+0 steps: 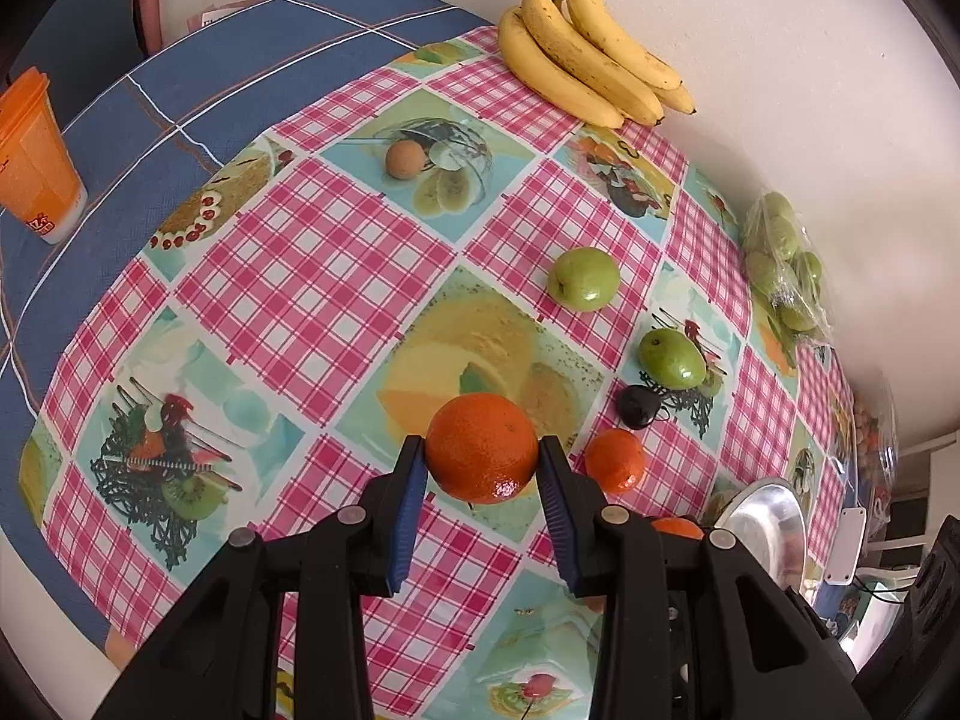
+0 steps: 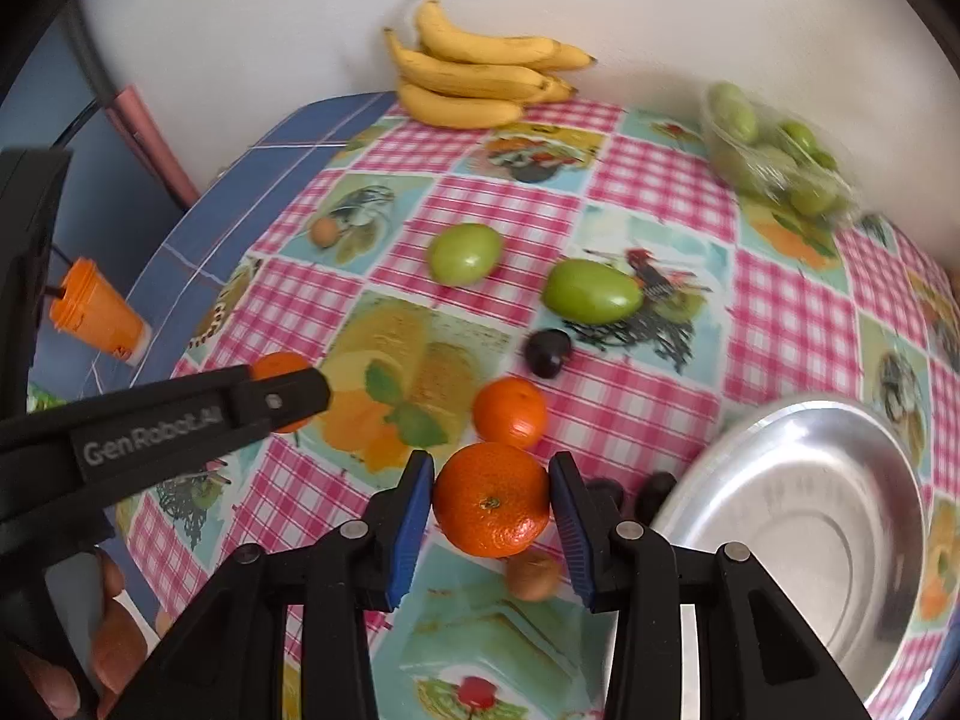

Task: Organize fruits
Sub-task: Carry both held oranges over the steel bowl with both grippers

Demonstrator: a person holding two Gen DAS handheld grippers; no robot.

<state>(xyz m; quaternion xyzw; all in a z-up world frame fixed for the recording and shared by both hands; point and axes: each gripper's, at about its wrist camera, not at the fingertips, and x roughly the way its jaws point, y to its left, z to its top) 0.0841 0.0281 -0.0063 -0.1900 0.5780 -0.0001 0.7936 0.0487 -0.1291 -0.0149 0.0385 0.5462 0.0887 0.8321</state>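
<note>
My left gripper (image 1: 482,468) is shut on a mandarin (image 1: 482,447) and holds it above the tablecloth; it also shows in the right wrist view (image 2: 282,387). My right gripper (image 2: 491,501) is shut on another mandarin (image 2: 492,498). A third mandarin (image 2: 510,412) lies just beyond it, also in the left wrist view (image 1: 615,459). Two green fruits (image 2: 465,253) (image 2: 591,291), a dark plum (image 2: 547,353), a small brown fruit (image 2: 532,576) and bananas (image 2: 474,72) lie on the table. A steel bowl (image 2: 798,534) sits to the right of my right gripper.
A bag of green fruits (image 2: 774,153) lies by the wall at the back right. An orange cup (image 1: 33,162) stands on the blue cloth at the left. A small round brown fruit (image 1: 402,159) sits mid-table. Two dark fruits (image 2: 654,489) lie by the bowl's rim.
</note>
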